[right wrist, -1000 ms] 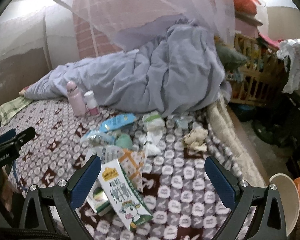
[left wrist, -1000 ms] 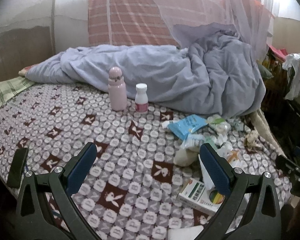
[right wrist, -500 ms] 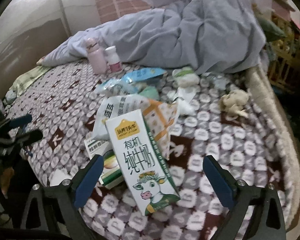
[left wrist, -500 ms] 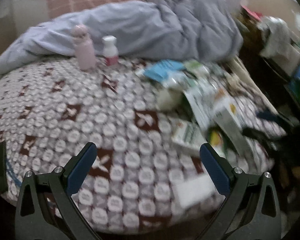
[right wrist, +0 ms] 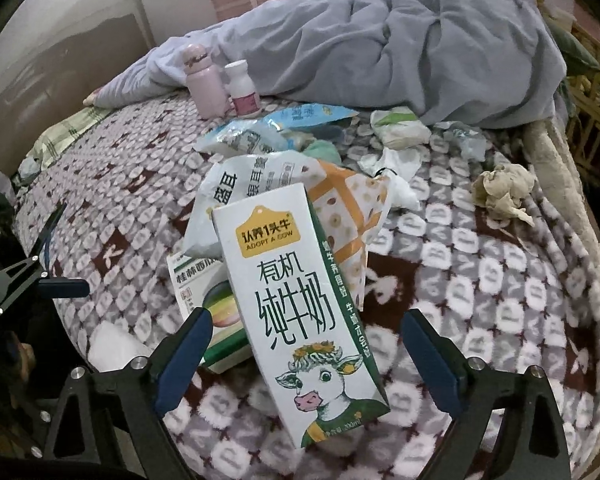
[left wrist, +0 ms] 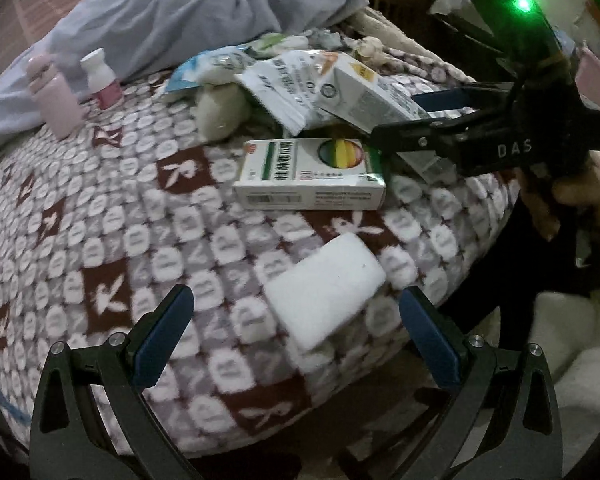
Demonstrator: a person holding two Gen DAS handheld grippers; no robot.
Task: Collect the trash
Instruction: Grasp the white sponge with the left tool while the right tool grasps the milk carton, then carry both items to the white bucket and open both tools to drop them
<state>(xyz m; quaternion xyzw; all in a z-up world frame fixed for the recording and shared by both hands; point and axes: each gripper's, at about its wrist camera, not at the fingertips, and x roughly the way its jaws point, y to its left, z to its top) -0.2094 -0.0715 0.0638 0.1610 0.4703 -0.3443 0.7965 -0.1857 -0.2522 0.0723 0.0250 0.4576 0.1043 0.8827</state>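
Milk carton (right wrist: 300, 312) now fills the gap of the right claw (right wrist: 304, 356), whose jaws have just been closing a little yet stand wide, pads not touching it. A second ago this claw hung higher over the bed (right wrist: 500, 300); it has dropped onto the trash pile, so a grasp looks imminent. The left claw (left wrist: 296, 332), open and empty, has likewise sunk toward a white foam pad (left wrist: 324, 284) at the bed's edge. Beyond lie the medicine box (left wrist: 308, 176), crumpled snack bags (right wrist: 260, 176) and tissue (right wrist: 500, 192), all uncollected; farther back stand two bottles (right wrist: 204, 80) against the quilt (right wrist: 420, 40).
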